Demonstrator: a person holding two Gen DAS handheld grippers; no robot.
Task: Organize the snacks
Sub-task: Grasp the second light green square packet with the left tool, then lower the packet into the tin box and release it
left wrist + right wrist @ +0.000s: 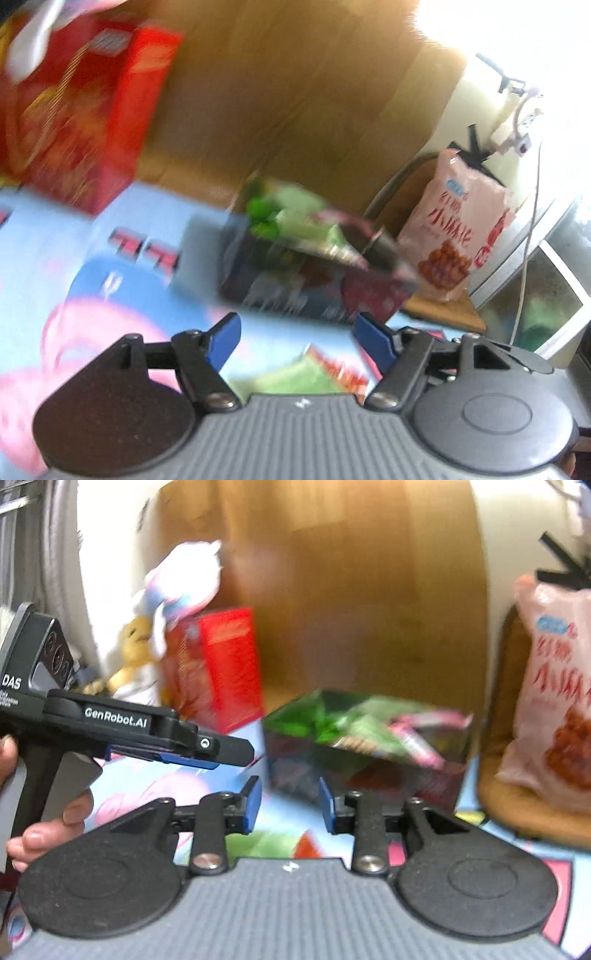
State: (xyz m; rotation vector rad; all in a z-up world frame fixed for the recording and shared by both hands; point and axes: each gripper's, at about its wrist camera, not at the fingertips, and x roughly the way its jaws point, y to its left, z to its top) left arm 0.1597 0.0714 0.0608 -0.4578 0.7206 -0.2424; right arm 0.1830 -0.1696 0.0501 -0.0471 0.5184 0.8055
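A dark open box (295, 291) lies on the blue printed cloth with green and pink snack packets (295, 218) piled in it. My left gripper (297, 341) hovers just in front of that box, open, with nothing between its blue pads. A green and red snack packet (306, 376) lies on the cloth under it. In the right wrist view my right gripper (290, 806) is open and empty, close in front of the same box (354, 779). The left gripper (229, 755) shows side-on to its left, held by a hand (44, 830).
A tall red snack box (85, 118) (218, 668) stands at the back left, with plush toys (177, 587) beside it. A pink snack bag (458, 229) (557, 709) stands upright on a wooden chair seat (517, 808) at the right. A wooden panel (351, 590) rises behind.
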